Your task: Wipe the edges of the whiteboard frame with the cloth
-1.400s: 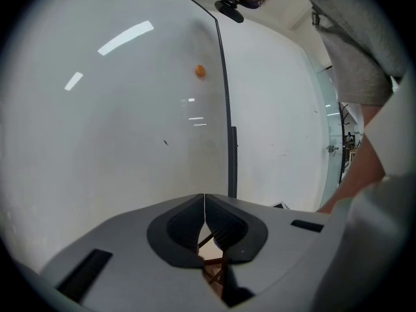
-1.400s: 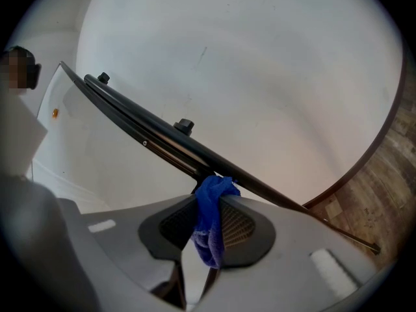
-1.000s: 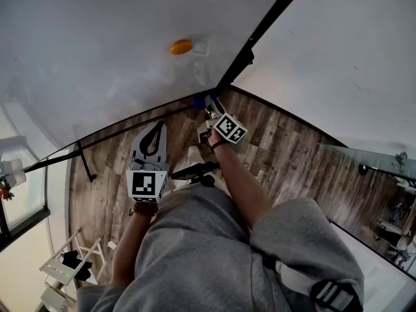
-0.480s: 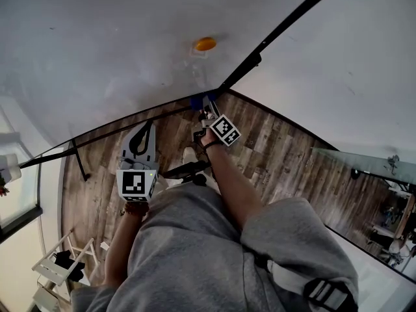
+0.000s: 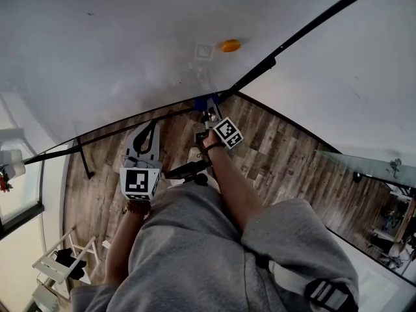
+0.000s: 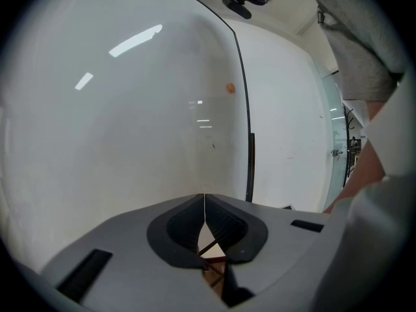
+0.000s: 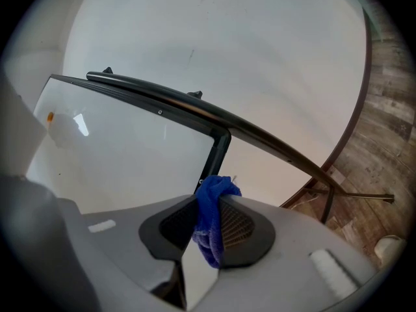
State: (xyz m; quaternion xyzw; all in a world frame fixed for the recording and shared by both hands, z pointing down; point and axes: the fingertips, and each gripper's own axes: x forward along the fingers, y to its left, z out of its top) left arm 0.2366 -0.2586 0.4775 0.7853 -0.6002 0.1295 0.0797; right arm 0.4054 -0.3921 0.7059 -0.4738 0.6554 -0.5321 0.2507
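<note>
The whiteboard fills the top of the head view, and its black frame bends at a lower corner near the middle. My right gripper is at that corner, shut on a blue cloth. In the right gripper view the cloth is pinched between the jaws of the right gripper, just below the frame corner. My left gripper hangs lower left, below the bottom frame rail. In its own view the left gripper is shut on nothing and faces the board and a frame edge.
An orange magnet sticks to the board above the corner. The wood floor lies below, with a black stand leg at the left and a white rack at the lower left. A glass panel stands at the right.
The head view has swung, so the magnet and frame sit further right. My right gripper stays at the frame corner with the cloth. My left gripper has barely moved.
</note>
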